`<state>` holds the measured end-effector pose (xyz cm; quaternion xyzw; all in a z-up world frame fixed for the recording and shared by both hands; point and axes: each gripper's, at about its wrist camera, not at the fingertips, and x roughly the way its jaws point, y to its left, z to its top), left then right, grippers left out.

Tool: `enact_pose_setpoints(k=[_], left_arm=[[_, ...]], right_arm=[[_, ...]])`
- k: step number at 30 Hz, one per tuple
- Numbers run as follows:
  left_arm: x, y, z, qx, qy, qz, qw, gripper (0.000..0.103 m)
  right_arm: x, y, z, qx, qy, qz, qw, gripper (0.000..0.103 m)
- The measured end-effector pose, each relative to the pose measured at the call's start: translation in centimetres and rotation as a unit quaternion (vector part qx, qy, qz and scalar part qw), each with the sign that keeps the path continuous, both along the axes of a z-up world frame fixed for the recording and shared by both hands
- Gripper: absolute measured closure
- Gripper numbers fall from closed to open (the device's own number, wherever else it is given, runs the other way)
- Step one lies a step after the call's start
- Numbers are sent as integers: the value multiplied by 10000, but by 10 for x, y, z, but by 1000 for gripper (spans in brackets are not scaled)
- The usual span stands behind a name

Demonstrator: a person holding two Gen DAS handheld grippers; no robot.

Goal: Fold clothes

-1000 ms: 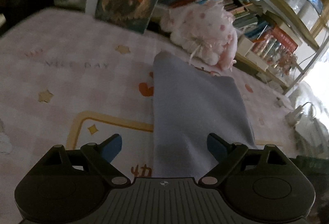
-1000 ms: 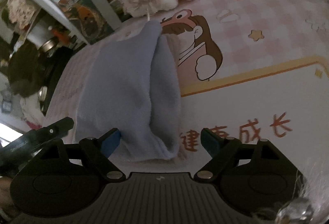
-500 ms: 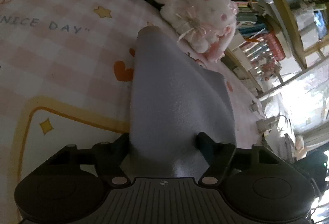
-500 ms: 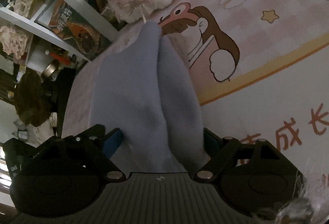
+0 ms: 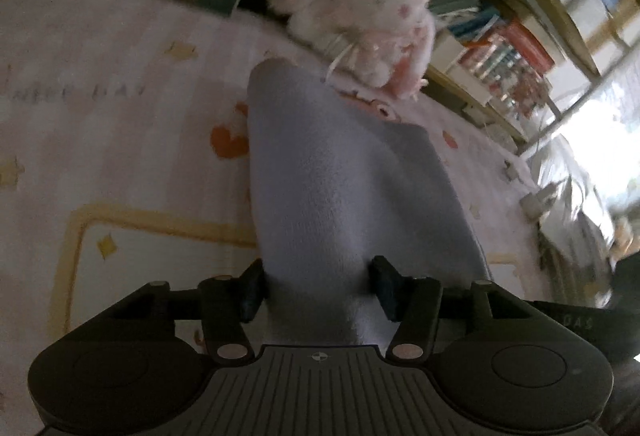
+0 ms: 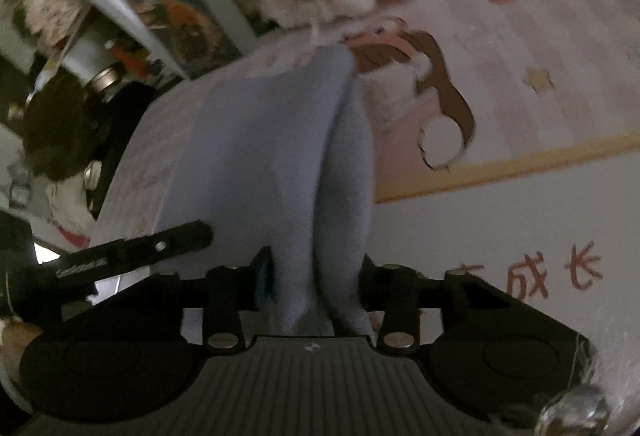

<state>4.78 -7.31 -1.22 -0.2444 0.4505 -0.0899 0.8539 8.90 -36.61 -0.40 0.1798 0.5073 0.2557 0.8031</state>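
Both tongs [image 5: 318,286] [image 6: 316,282] pinching blue cloth [image 5: 340,179], pink checked bedspread [image 5: 100,139], seemingly bookshelves [image 5: 500,47]

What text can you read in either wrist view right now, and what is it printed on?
"成长": red characters on the printed bed sheet, right wrist view; a character before them is cut off.
"DAS": other gripper's handle, left wrist view.
Grey sheet lettering: blurred.
Book spines: too small.
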Motion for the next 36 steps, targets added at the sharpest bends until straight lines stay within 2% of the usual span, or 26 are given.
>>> enact_pose_setpoints(k=[2, 4, 9, 11, 15, 19, 23, 36], left_arm=[[3, 2, -3, -85, 72, 17, 9999, 43], [6, 3, -5, -133, 107, 14, 9999, 41], [9, 1, -11, -215, 172, 112, 9996, 38], [8, -2, -10, -138, 127, 112, 9998, 40], [4, -8, -6, 34, -5, 92, 10000, 47], [1, -11, 5, 208, -255, 29, 9995, 51], [-3, -12, 15, 347, -488, -25, 9982, 51], [-11, 11, 32, 335, -932, -138, 9950, 51]], right_arm=[[3, 0, -3, 21, 68, -7, 10000, 53], [6, 1, -5, 43, 132, 34, 9999, 47], [14, 5, -13, 172, 305, 67, 9994, 42], [15, 8, -13, 138, 259, 105, 9995, 44], [15, 12, -13, 108, 184, 254, 9995, 62], [8, 20, 1, -59, -318, 528, 9981, 70], [2, 25, 13, -207, -732, 710, 9946, 71], [-9, 45, 34, -444, -1232, 860, 9877, 71]])
